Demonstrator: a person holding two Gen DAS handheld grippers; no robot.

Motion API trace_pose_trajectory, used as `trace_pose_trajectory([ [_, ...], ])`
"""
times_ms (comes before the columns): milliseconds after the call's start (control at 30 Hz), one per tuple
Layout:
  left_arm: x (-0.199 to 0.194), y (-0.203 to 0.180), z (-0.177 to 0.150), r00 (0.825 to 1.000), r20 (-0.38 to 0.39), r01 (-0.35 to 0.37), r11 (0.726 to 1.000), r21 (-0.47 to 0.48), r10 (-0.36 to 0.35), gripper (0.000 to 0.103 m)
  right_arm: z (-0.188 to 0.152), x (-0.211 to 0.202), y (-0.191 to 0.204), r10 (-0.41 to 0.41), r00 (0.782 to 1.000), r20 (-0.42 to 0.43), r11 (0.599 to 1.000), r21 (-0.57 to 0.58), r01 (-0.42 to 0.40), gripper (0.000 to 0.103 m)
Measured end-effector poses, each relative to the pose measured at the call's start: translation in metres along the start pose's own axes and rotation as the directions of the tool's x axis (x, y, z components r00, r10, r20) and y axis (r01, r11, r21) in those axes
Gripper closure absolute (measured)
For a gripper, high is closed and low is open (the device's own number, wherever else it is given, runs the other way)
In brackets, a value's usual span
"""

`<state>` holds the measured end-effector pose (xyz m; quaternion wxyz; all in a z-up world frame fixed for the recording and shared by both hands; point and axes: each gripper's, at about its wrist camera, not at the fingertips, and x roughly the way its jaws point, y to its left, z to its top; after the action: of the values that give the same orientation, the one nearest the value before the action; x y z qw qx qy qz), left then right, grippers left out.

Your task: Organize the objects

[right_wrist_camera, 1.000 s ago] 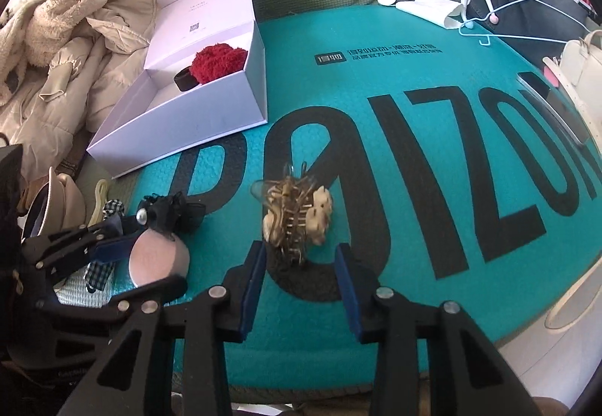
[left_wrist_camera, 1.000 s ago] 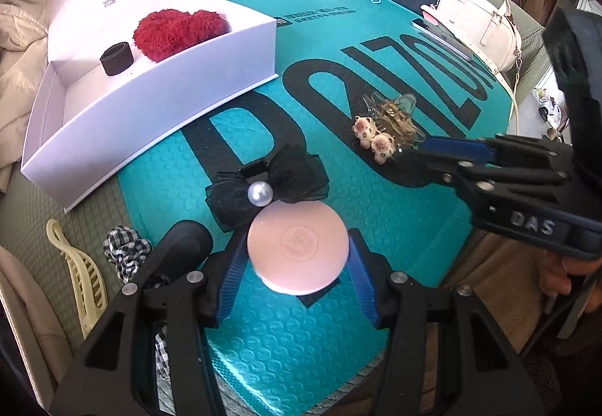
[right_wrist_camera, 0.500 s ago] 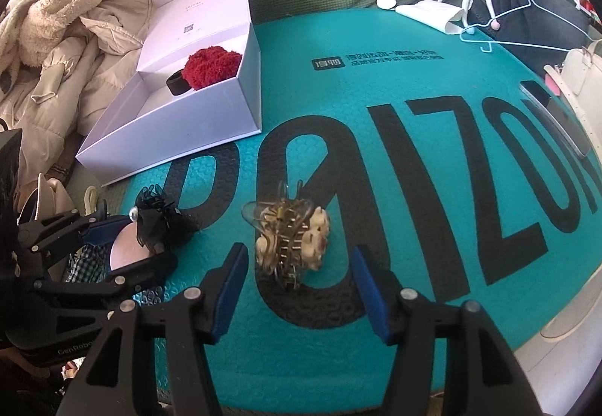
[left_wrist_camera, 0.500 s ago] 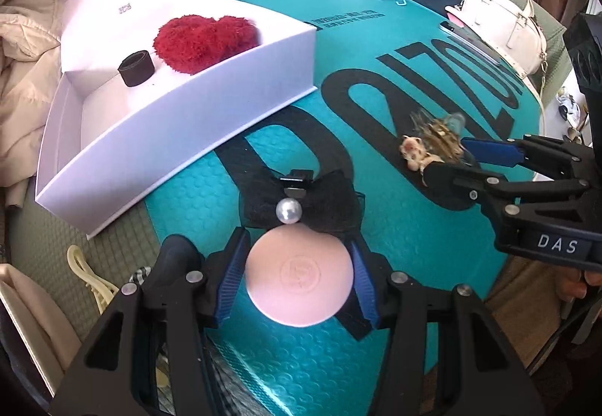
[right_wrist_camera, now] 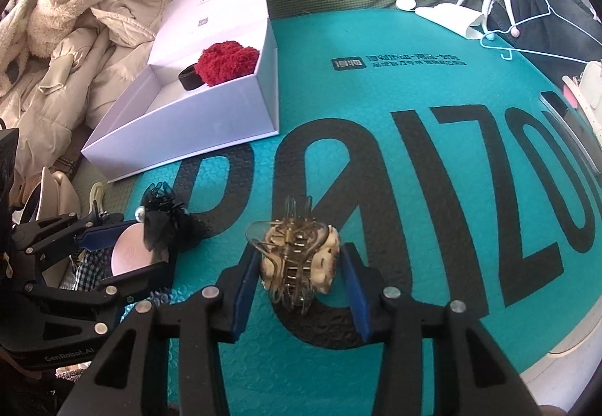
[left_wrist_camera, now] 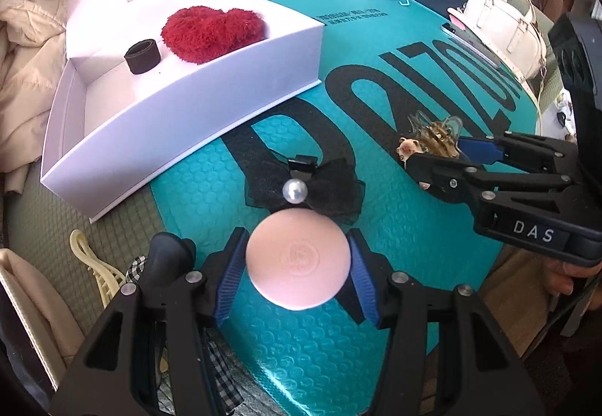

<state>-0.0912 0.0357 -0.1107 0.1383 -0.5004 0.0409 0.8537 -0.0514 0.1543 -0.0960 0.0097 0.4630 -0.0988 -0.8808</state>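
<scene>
Teal mat (right_wrist_camera: 395, 85), hair claw (left_wrist_camera: 432, 143) half-hidden behind right hand-held gripper (left_wrist_camera: 440, 162)

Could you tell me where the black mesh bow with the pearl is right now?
The black mesh bow with the pearl lies on the teal mat, just beyond the round pink compact, near the white box.
</scene>
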Motion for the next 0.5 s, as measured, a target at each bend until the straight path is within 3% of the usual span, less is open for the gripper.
trace_pose_trajectory([
  [333,-0.016,0.002,-0.004,1.000,-0.001,0.016,0.999,-0.036,-0.016,0.054,-0.011,-0.024,0.008,0.001,1.000,0.017,1.000,0.013,-0.001,0.059],
  [500,-0.044,0.000,-0.001,0.999,0.052,0.002,1.000,-0.030,0.000,0.054,-0.013,-0.044,0.022,0.018,0.999,0.046,1.000,-0.005,-0.018,0.059],
])
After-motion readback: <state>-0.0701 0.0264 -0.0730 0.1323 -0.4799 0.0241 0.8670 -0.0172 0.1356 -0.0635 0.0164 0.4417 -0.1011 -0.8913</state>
